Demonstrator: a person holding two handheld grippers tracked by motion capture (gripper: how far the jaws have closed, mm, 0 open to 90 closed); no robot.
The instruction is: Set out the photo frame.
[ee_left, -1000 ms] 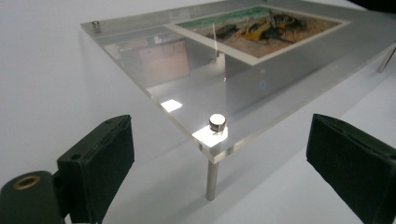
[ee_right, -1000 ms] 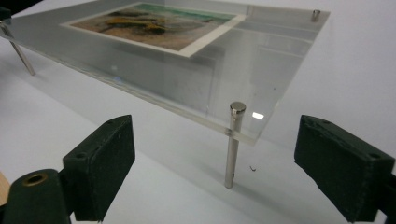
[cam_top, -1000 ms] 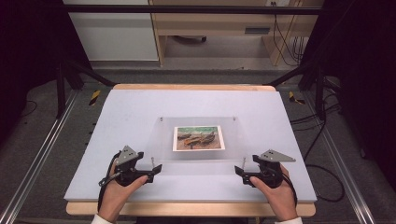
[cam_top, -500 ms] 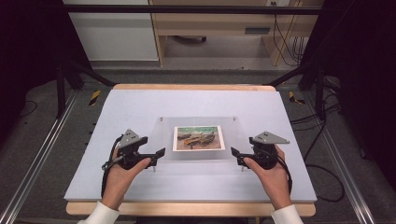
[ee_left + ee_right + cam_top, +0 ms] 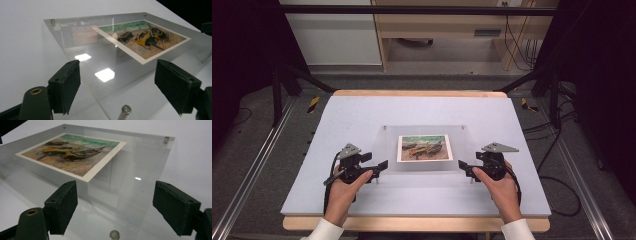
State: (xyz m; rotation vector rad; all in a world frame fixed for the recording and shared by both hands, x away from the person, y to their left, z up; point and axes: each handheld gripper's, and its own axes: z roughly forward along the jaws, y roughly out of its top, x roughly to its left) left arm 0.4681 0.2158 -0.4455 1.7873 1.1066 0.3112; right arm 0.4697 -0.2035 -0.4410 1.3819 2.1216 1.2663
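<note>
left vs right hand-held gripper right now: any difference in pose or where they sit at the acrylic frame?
The left hand-held gripper sits at the near-left corner of the clear frame; the right hand-held gripper sits at its near-right corner. The left points right toward the picture; the right points left, mirrored. The right's grey plate reaches farther outward. Shared: both jaws open, each with a corner standoff between them, neither closed on the frame.

The desk (image 5: 362, 115) has a pale lilac-white top with a wooden edge showing at the near and far sides. A clear plastic plate (image 5: 422, 131) stands near its middle on short metal pegs (image 5: 125, 110) at the corners. A picture of boats (image 5: 424, 148) lies on the plate.
</note>
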